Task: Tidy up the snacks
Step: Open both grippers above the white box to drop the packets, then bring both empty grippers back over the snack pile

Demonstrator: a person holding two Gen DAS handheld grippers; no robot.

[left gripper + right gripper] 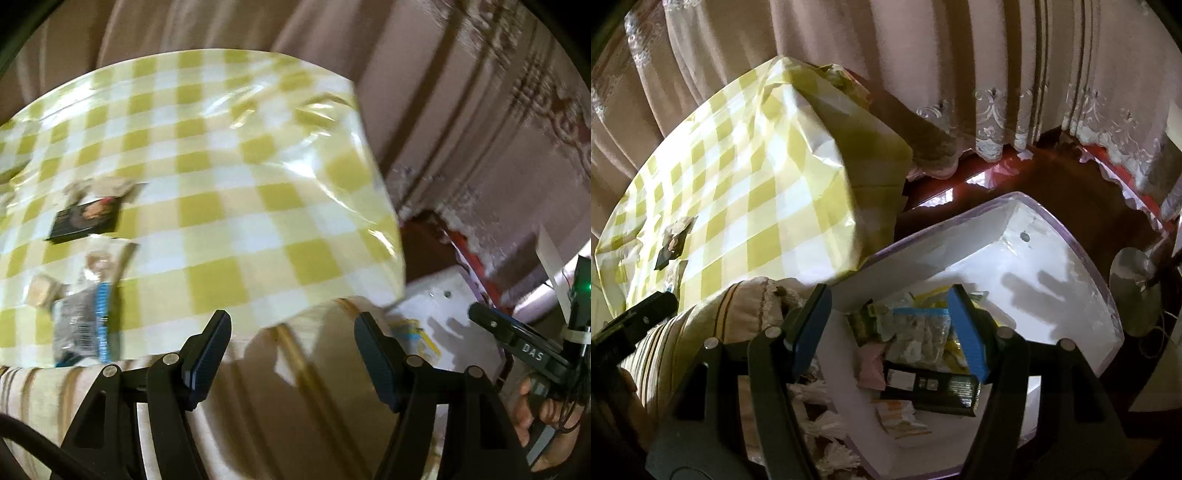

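Several snack packets lie at the left of the checked table (229, 192): a dark packet (85, 219), a clear packet with a blue stripe (86, 314) and a pale one (107, 186). My left gripper (291, 325) is open and empty, over the table's near edge to the right of them. My right gripper (888, 299) is open above the white box (1052, 258), with nothing between its fingers. In the box lie a clear blue-topped packet (919, 332), a dark packet (931, 387), a green one (866, 321) and others.
A striped cushion (713, 321) lies between table and box. Curtains (923, 55) hang behind, above a dark red floor (1052, 177). A round metal base (1134, 291) stands right of the box. In the left wrist view, the box (436, 295) sits beside the table's right edge.
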